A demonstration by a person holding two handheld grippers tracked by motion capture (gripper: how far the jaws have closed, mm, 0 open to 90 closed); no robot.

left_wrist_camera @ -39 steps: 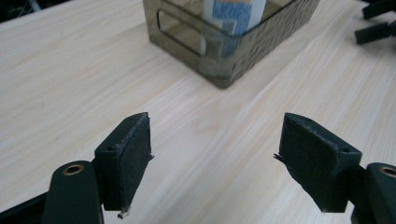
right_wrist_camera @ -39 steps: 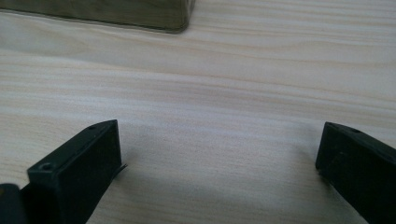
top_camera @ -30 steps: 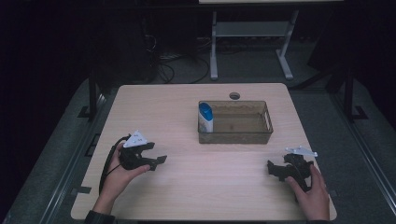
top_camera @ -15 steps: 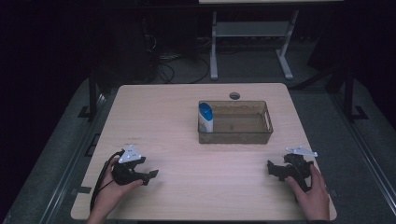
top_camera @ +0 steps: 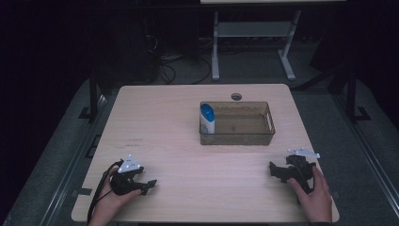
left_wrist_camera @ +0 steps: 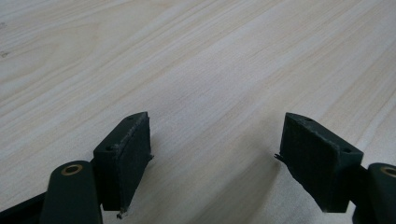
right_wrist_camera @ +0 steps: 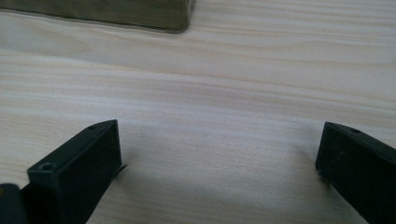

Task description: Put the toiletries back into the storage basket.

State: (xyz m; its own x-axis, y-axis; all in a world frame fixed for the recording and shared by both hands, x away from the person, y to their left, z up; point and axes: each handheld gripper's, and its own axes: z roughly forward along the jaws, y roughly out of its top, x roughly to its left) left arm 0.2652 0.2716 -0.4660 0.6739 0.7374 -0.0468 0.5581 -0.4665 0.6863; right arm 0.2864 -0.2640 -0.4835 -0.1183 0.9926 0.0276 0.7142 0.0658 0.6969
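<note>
Both grippers sit low on the desk (top_camera: 179, 132), each held by a hand. The left gripper (top_camera: 141, 184) is near the front left corner, and its jaws are wide apart with only bare wood between them. The right gripper (top_camera: 277, 170) is near the front right corner (its jaws gape too, holding nothing). The brown bin (top_camera: 240, 134) sits toward the back edge, well apart from both. A blue and white bottle (top_camera: 207, 117) stands upright in the bin's left end.
</note>
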